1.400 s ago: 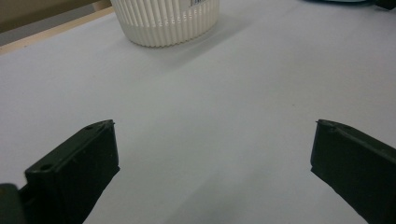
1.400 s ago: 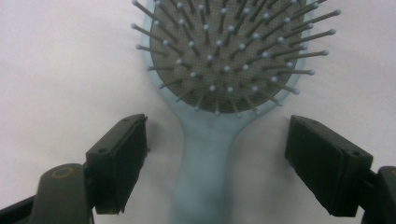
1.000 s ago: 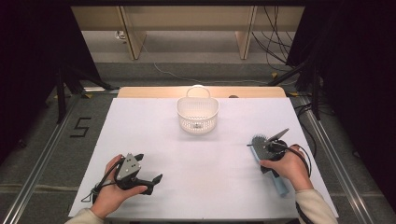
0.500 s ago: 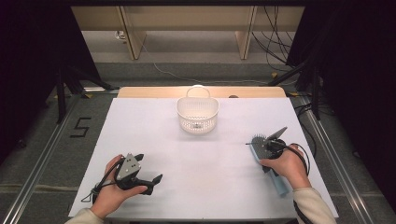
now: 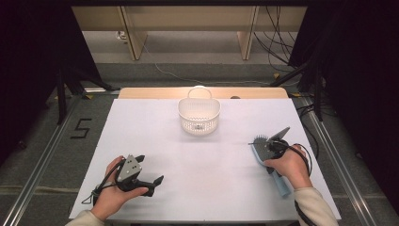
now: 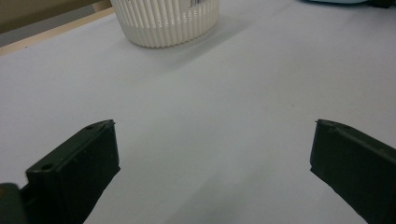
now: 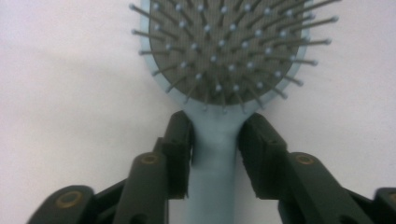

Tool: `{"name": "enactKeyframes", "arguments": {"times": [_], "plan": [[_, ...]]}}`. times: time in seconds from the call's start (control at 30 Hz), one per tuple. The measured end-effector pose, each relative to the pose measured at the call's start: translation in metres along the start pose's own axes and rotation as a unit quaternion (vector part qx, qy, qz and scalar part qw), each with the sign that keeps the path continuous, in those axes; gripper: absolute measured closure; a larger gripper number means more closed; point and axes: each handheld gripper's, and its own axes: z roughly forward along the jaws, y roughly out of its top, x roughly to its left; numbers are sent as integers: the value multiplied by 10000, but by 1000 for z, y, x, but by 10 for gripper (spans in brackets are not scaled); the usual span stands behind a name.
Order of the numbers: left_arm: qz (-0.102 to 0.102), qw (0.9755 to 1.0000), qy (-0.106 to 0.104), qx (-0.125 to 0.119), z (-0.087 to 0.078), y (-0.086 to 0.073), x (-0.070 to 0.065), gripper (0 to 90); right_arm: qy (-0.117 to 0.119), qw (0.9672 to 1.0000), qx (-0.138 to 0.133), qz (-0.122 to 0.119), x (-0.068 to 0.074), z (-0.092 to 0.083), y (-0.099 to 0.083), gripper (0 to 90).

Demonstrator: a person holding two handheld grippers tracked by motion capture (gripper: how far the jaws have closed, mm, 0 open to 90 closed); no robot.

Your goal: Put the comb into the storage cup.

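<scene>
Right gripper (image 7: 215,140) jaws just closed onto hairbrush (image 7: 224,56) neck; left gripper (image 6: 212,154) jaws apart, basket (image 6: 166,21) ahead

High view: fixed overhead, faces fwd/down at basket (image 5: 199,115). Left gripper view: low, faces same basket (image 6: 166,21) from farther back. Right gripper view: close-up on hairbrush (image 7: 224,56), right of basket.

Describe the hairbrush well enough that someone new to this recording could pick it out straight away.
Start at the white table and go to its right side, nearer the person than the white slotted basket. There a light blue hairbrush lies flat, bristles up, its neck between the jaws of the right gripper, which have just been closing. It is the only blue, bristled thing on the table.
</scene>
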Motion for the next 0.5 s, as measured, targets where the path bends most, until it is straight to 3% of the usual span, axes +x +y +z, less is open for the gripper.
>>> {"name": "enactKeyframes", "arguments": {"times": [0.5], "plan": [[-11,10000,-4,-5,0,0,0,6,-1,9999,7,100,0,-1,0,703]]}}
